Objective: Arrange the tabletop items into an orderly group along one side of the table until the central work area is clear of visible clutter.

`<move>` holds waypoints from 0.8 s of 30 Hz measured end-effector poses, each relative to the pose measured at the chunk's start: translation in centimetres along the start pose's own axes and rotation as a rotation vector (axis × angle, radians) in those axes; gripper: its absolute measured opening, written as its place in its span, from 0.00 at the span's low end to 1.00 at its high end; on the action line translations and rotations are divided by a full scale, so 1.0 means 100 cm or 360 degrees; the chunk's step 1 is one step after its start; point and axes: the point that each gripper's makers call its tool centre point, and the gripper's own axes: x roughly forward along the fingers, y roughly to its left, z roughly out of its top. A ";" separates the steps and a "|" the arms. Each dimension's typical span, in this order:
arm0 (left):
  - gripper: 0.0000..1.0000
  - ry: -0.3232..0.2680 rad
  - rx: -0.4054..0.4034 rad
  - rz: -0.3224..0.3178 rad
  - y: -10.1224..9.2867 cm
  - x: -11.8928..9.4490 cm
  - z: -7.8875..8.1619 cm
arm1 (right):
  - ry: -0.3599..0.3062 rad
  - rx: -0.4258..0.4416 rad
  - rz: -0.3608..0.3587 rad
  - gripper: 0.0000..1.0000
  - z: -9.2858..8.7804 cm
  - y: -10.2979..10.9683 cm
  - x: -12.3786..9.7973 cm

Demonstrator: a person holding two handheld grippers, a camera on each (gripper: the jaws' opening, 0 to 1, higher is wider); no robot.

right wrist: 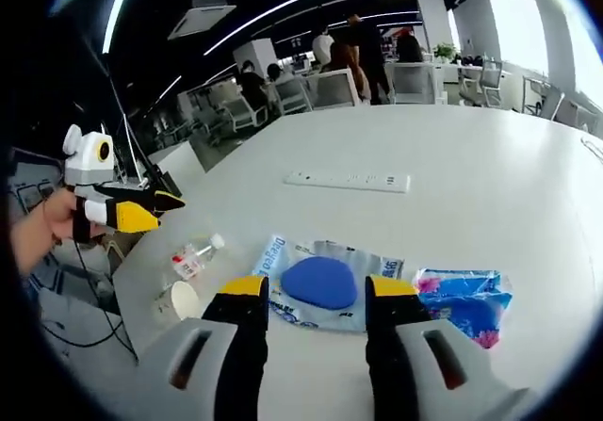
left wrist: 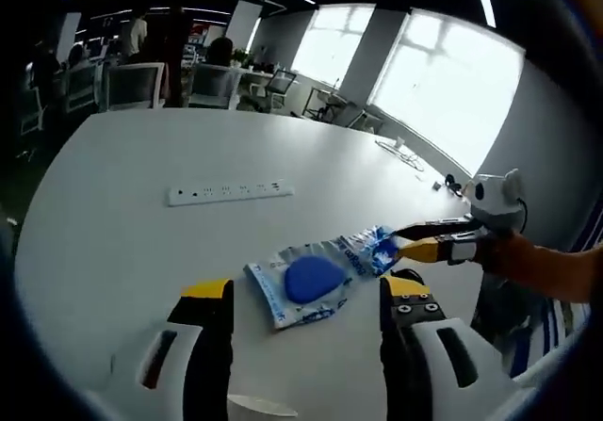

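Observation:
A clear plastic packet (left wrist: 306, 289) with a blue oval item inside lies flat on the white table (left wrist: 122, 242). My left gripper (left wrist: 306, 287) is open, and the packet sits ahead between its yellow-tipped jaws. My right gripper (left wrist: 400, 240) comes in from the right, its tips at a blue printed wrapper (left wrist: 372, 250) that touches the packet. In the right gripper view my right gripper (right wrist: 318, 286) stands open with the packet (right wrist: 320, 284) just beyond its jaws and the blue and pink wrapper (right wrist: 462, 303) to the right. A hand holds my left gripper (right wrist: 170, 202) off the table's left edge.
A white power strip (left wrist: 229, 192) (right wrist: 347, 181) lies farther across the table. A small clear bottle (right wrist: 193, 256) and a white round lid (right wrist: 186, 300) lie near the table edge (right wrist: 141, 261). Office chairs (left wrist: 132, 84) and people stand beyond the far side.

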 end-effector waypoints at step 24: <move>0.72 -0.0105 0.0063 -0.0022 0.001 -0.087 0.006 | -0.0063 0.0056 0.0108 0.61 0.010 0.048 -0.030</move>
